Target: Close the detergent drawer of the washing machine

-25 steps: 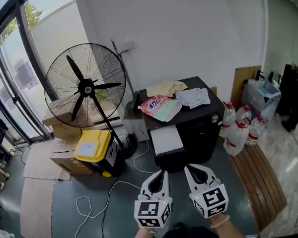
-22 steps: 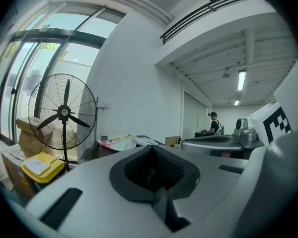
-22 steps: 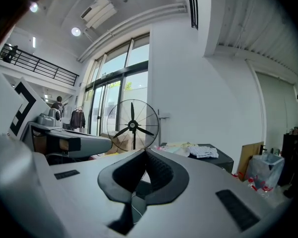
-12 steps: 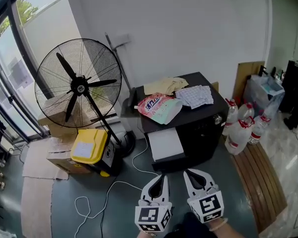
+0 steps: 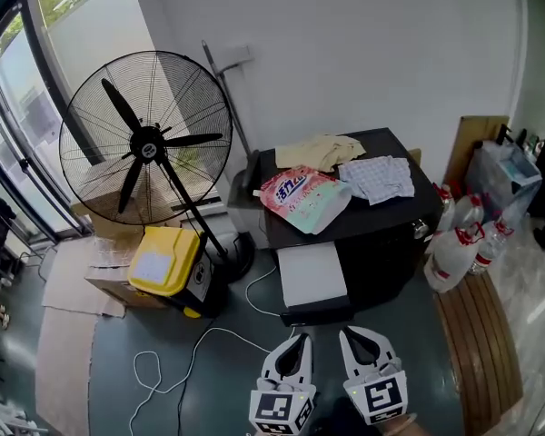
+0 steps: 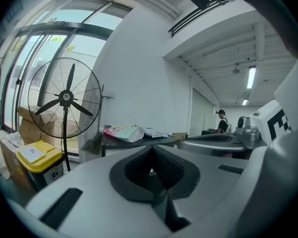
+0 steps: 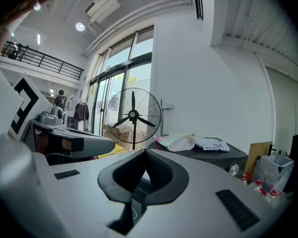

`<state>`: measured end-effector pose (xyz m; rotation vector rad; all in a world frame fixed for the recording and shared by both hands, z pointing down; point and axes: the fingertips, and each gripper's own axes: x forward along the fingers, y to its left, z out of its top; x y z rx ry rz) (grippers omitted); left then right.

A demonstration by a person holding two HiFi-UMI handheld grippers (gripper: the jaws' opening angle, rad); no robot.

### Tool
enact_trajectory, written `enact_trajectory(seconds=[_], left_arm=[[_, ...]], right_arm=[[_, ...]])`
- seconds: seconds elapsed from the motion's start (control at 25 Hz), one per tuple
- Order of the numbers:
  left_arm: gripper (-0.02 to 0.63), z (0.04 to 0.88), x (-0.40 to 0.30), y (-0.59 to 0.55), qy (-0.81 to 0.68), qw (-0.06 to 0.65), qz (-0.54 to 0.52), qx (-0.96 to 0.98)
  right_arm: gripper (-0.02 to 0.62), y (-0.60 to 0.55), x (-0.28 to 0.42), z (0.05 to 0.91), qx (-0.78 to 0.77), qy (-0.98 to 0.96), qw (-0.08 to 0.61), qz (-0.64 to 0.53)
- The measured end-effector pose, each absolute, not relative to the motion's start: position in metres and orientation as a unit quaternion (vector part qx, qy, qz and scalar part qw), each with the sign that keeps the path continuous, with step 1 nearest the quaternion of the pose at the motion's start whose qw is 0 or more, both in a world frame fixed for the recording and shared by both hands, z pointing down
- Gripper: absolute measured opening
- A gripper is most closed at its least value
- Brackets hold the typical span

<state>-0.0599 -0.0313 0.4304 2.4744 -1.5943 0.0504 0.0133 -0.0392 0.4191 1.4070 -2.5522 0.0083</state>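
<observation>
1. Head view, upper left: a standing fan [image 5: 145, 139] and a yellow bin [image 5: 166, 262] sit on the floor beside the machine, out of the working area.
2. Lower centre: the left hand-held gripper [image 5: 297, 341] has its jaws pressed together on nothing. It aims at the machine's front, and closed tips probably suit pushing better than grasping.
3. Centre: the detergent drawer [image 5: 312, 274], a white slab, seems to jut from the front of the black washing machine [image 5: 386, 243] toward both grippers. It is not yet shut and is near the tips but apart from them.
4. Above it, a detergent pouch [image 5: 304, 196] and cloths [image 5: 377, 178] rest on the lid, out of the drawer's path.
5. Just right of the left one, the right hand-held gripper [image 5: 352, 334] is likewise closed and empty.
6. Right edge: bottles [image 5: 459, 243] stand against the machine's side.
</observation>
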Motion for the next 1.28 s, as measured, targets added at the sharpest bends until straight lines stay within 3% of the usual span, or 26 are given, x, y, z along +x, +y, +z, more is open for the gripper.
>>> enact_trajectory(seconds=[0.44, 0.68, 1.28], left_arm=[[0.015, 0.512, -0.067, -0.061, -0.545, 0.131, 0.039, 0.827], [0.017, 0.539, -0.07, -0.076, -0.55, 0.132, 0.045, 0.823], [0.094, 0.601, -0.101, -0.1, -0.591, 0.172, 0.067, 0.785]], right_arm=[[0.029, -0.07, 0.014, 0.496, 0.47, -0.87, 0.139, 0.051], [0.073, -0.083, 0.017, 0.531, 0.468, -0.869, 0.146, 0.07], [0.086, -0.107, 0.029, 0.588, 0.476, -0.854, 0.183, 0.099]])
